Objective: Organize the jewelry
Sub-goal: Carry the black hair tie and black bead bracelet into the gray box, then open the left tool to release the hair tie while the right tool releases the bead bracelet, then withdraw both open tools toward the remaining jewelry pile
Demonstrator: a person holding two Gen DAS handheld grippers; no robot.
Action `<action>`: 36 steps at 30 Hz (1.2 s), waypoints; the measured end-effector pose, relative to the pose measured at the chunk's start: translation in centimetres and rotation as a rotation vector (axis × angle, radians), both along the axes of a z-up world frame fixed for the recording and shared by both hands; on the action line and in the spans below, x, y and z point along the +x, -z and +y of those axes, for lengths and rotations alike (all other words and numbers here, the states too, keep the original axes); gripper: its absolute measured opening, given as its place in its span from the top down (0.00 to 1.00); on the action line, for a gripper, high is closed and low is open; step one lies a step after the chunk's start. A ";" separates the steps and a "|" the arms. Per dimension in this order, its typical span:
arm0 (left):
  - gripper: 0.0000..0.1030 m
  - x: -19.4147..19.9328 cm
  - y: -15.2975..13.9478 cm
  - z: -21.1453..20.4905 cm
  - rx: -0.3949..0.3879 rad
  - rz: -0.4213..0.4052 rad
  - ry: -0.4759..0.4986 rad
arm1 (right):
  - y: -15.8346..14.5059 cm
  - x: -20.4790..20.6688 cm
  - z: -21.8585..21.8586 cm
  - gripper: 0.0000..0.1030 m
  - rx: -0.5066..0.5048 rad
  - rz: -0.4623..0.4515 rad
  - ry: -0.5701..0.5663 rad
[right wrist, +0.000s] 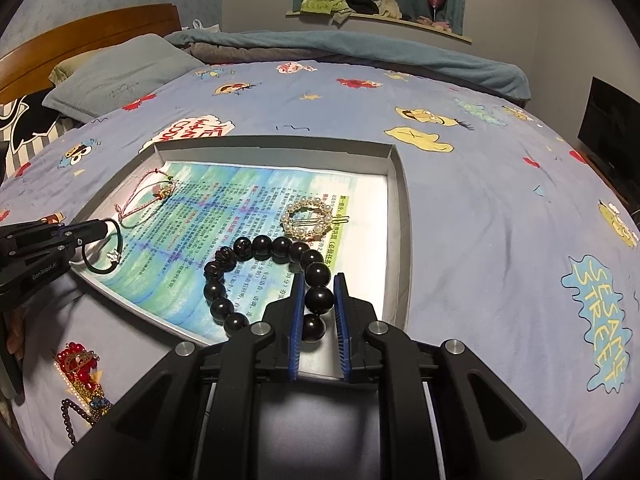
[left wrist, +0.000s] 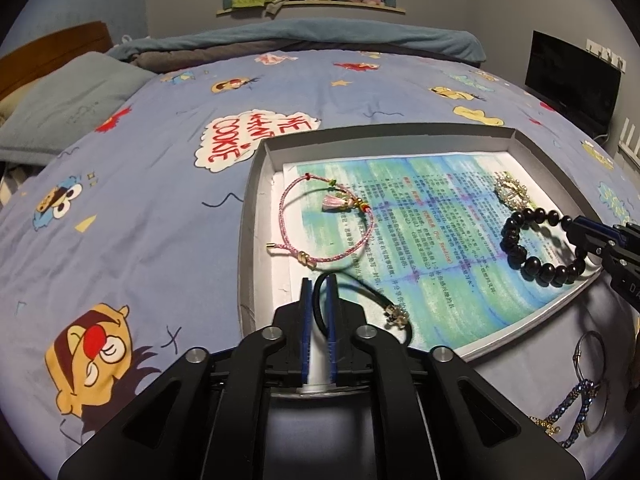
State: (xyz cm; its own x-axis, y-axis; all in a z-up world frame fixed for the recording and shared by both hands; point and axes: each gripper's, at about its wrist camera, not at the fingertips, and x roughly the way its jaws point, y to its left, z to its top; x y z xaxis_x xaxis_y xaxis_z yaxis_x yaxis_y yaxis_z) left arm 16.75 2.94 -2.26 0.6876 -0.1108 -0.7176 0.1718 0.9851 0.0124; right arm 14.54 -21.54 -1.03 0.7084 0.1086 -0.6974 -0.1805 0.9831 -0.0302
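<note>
A grey box lid (left wrist: 256,184) (right wrist: 400,200) lined with a printed paper lies on the bed. In it are a pink cord bracelet (left wrist: 328,224) (right wrist: 148,196), a pearl ring hair clip (left wrist: 514,192) (right wrist: 308,218), a black bead bracelet (left wrist: 532,268) (right wrist: 260,248) and a black cord with a charm (left wrist: 384,304) (right wrist: 108,260). My left gripper (left wrist: 319,282) (right wrist: 102,228) is shut on the black cord at the lid's near edge. My right gripper (right wrist: 318,280) (left wrist: 576,226) straddles the bead bracelet, with a small gap on each side of the bead.
More jewelry lies on the blue cartoon bedsheet outside the lid: hoop and blue beaded pieces (left wrist: 584,400), and red, gold and dark bead pieces (right wrist: 80,376). Pillows (right wrist: 116,76) and a rolled blanket (right wrist: 360,56) lie at the far side. A dark monitor (left wrist: 572,76) stands at the right.
</note>
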 end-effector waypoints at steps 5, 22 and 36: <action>0.65 -0.6 -0.6 -0.3 -0.008 -0.028 0.008 | -0.5 -0.4 -0.2 0.84 0.011 -0.027 0.002; 0.29 -3.3 -3.9 -0.7 -0.015 -0.131 -0.005 | -3.4 -3.1 -1.5 0.38 0.078 -0.121 0.002; 0.10 -6.5 -6.9 -0.6 -0.086 -0.179 -0.042 | -7.2 -6.8 -2.6 0.05 0.118 -0.207 0.005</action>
